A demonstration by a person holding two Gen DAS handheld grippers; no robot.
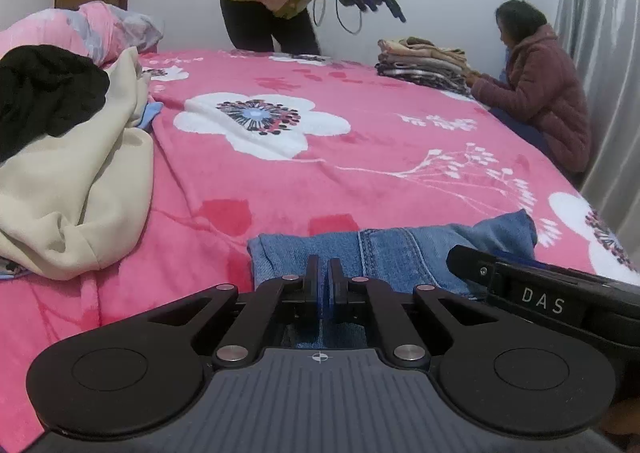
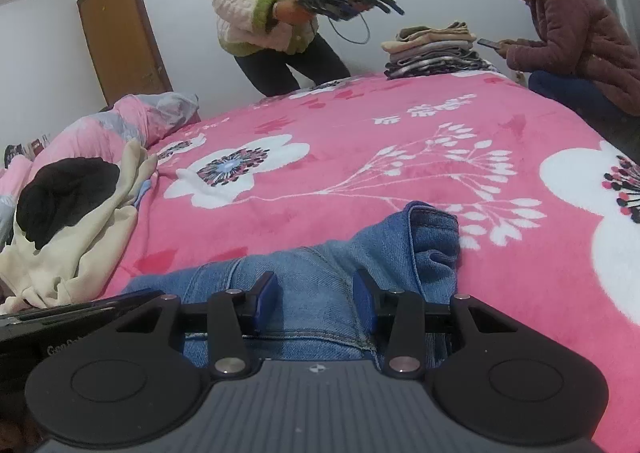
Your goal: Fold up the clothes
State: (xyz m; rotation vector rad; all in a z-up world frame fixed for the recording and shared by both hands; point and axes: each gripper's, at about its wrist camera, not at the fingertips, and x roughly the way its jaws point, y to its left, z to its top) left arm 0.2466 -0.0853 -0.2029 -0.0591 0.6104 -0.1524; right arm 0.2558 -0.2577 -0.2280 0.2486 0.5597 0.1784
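Jeans (image 1: 360, 253) lie bunched on a pink flowered bed (image 1: 360, 157), directly under both claws. Left claw (image 1: 324, 273) is closed, fingers together at the denim's near edge; whether it pinches fabric cannot be told. Right claw (image 2: 316, 293) stands half open over the jeans, denim between its blue pads (image 2: 267, 293). Farther left sits a heap of cream and black clothes (image 1: 72, 173); far right, a folded stack (image 2: 434, 49).

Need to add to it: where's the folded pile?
In both views the folded pile sits at the bed's far right corner, beside the crouching person.
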